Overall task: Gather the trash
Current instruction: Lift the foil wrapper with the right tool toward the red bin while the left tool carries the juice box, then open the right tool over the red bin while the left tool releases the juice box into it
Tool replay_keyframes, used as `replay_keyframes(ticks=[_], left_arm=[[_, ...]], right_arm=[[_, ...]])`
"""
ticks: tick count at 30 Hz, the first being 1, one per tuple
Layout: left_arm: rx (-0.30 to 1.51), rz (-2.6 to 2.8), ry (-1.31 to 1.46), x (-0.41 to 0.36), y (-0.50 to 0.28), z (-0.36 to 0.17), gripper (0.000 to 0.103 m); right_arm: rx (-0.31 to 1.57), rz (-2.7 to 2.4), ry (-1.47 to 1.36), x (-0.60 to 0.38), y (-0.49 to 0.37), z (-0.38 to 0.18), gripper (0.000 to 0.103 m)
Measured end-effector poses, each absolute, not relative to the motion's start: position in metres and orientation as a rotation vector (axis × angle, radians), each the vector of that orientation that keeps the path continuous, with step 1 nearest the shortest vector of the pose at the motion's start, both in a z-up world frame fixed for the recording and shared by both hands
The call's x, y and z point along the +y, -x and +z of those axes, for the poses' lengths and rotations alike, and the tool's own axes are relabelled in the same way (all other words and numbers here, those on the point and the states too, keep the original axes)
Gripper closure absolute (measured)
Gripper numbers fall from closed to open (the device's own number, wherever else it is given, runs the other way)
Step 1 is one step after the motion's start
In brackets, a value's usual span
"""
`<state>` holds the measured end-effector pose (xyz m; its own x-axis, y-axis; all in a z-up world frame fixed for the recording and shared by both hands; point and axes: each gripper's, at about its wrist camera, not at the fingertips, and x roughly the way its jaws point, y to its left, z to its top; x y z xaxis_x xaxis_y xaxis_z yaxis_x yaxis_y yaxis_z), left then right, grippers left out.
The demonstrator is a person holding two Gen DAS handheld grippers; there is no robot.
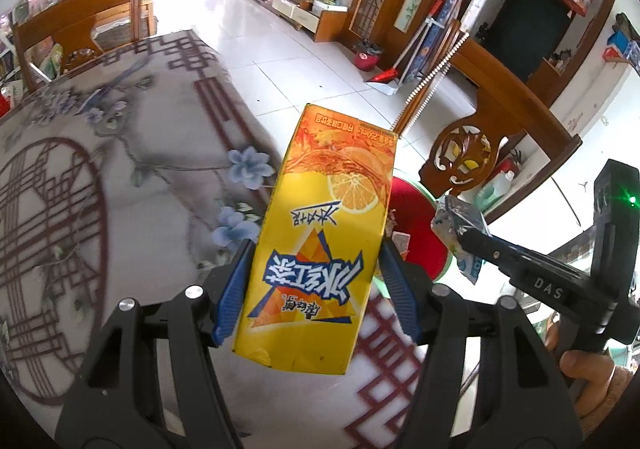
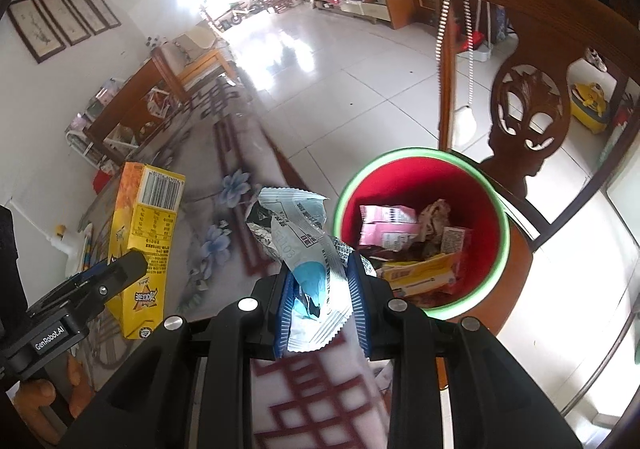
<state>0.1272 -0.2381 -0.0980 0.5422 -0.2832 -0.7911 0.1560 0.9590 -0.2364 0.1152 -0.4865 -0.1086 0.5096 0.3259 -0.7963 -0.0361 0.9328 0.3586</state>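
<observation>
My left gripper (image 1: pixel 314 281) is shut on a yellow iced-tea carton (image 1: pixel 320 233), held upright above the patterned tablecloth (image 1: pixel 120 177). The same carton (image 2: pixel 144 245) shows at the left of the right wrist view. My right gripper (image 2: pixel 320 301) is shut on a crumpled silver and blue wrapper (image 2: pixel 304 241), which also appears at the right of the left wrist view as the wrapper (image 1: pixel 460 225). A red bin with a green rim (image 2: pixel 420 229) stands just right of the table edge and holds several cartons and wrappers. In the left wrist view the bin (image 1: pixel 416 217) is mostly hidden behind the carton.
A carved wooden chair (image 2: pixel 528 109) stands right behind the bin. A second chair (image 1: pixel 88 29) is at the far end of the table. White tiled floor (image 2: pixel 340 61) stretches beyond. A broom and dustpan (image 1: pixel 400 65) lean by the far wall.
</observation>
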Motion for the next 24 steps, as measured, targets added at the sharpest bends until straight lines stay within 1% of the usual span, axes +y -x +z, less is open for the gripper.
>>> replay_keyframes(ticks=[10,24], left_arm=[[1.017,-0.348,0.112,-0.293,-0.156,-0.115,0.043],[1.097,-0.385,0.069,-0.34,-0.19,-0.141,0.043]], right_arm=[[1.015,0.163,-0.371,-0.528,-0.127,-0.112,0.077],[1.018,0.123,-0.423,-0.563,-0.149,-0.12,0.077]])
